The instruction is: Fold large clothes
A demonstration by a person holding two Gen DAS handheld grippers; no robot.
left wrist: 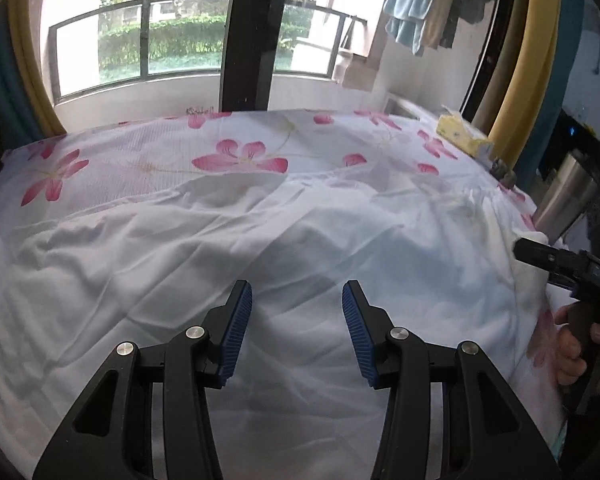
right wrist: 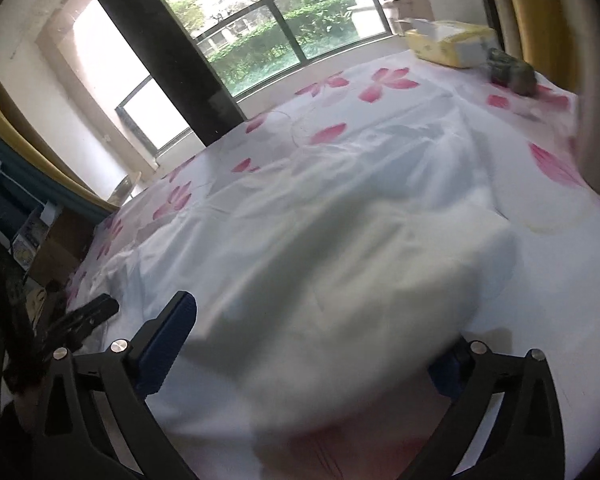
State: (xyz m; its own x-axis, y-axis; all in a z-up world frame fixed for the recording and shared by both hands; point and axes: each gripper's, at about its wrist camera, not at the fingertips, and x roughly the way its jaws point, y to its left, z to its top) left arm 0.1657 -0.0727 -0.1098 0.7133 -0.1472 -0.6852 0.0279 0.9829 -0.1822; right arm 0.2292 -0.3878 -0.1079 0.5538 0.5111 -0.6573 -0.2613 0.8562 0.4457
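Mid-fold: white garment (left wrist: 260, 240) spread on the floral bed (left wrist: 140, 148); both grippers' jaws open, empty (next, grip an edge)

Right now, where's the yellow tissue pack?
The yellow tissue pack sits at the far right corner of the flowered sheet, near the window. In the right wrist view it is top right, beside a small dark object.

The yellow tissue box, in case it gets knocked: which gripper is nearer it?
Right. The yellow tissue box sits far-right; right gripper works that side, left gripper mid-bed.
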